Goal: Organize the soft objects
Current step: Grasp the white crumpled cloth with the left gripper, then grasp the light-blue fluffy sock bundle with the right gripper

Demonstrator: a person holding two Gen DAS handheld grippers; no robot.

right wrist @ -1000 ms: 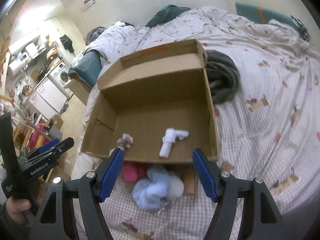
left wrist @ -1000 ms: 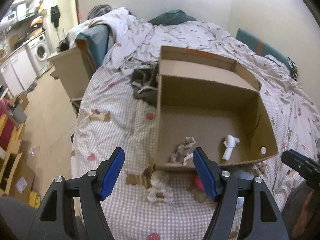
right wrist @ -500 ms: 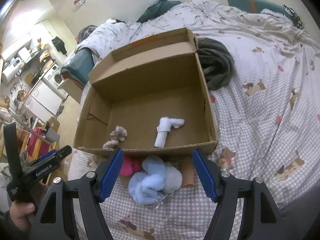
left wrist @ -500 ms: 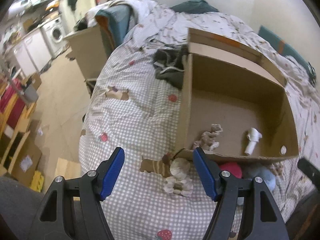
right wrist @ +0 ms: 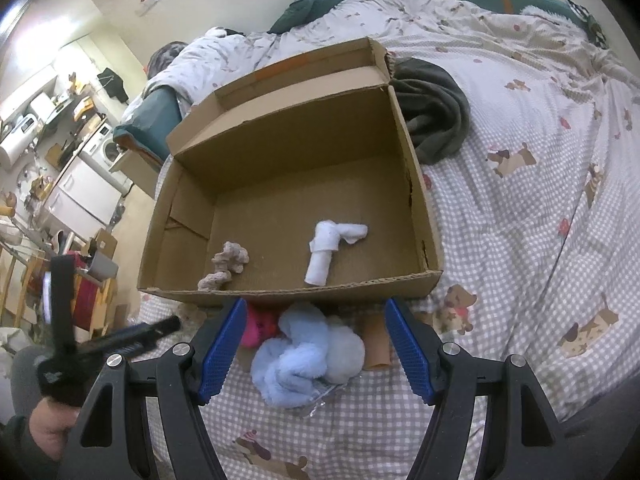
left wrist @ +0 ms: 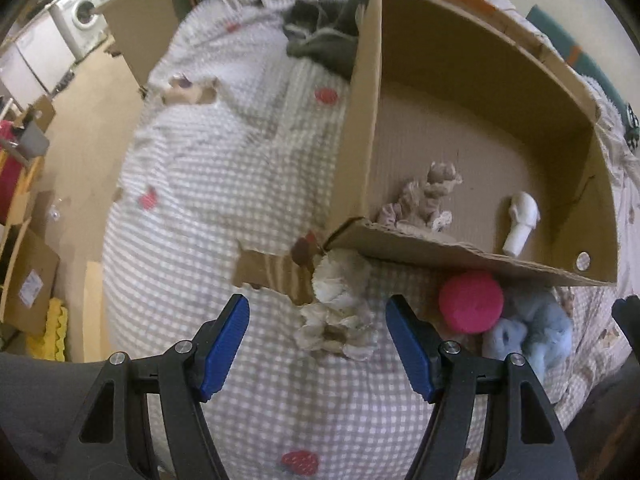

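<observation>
An open cardboard box [left wrist: 472,264] [right wrist: 288,292] lies on the bed. Inside are a beige knotted sock [left wrist: 424,200] [right wrist: 226,264] and a white rolled sock [left wrist: 520,224] [right wrist: 328,248]. In front of the box lie a cream fluffy bundle [left wrist: 340,304], a pink ball [left wrist: 470,302] [right wrist: 258,326] and a light blue fluffy bundle [left wrist: 528,332] [right wrist: 296,356]. My left gripper [left wrist: 318,344] is open, straddling the cream bundle from just above. My right gripper [right wrist: 312,352] is open around the blue bundle. Both are empty.
A dark grey garment [right wrist: 432,116] [left wrist: 324,40] lies behind the box's corner. The checked bedspread [right wrist: 520,220] stretches right; the bed edge drops to the floor [left wrist: 80,128] at left, with cardboard boxes and a washing machine [left wrist: 80,20] beyond.
My left gripper has moved forward and down, closing in on the cream bundle. The right gripper has tilted slightly, bringing the blue bundle between its fingers.
</observation>
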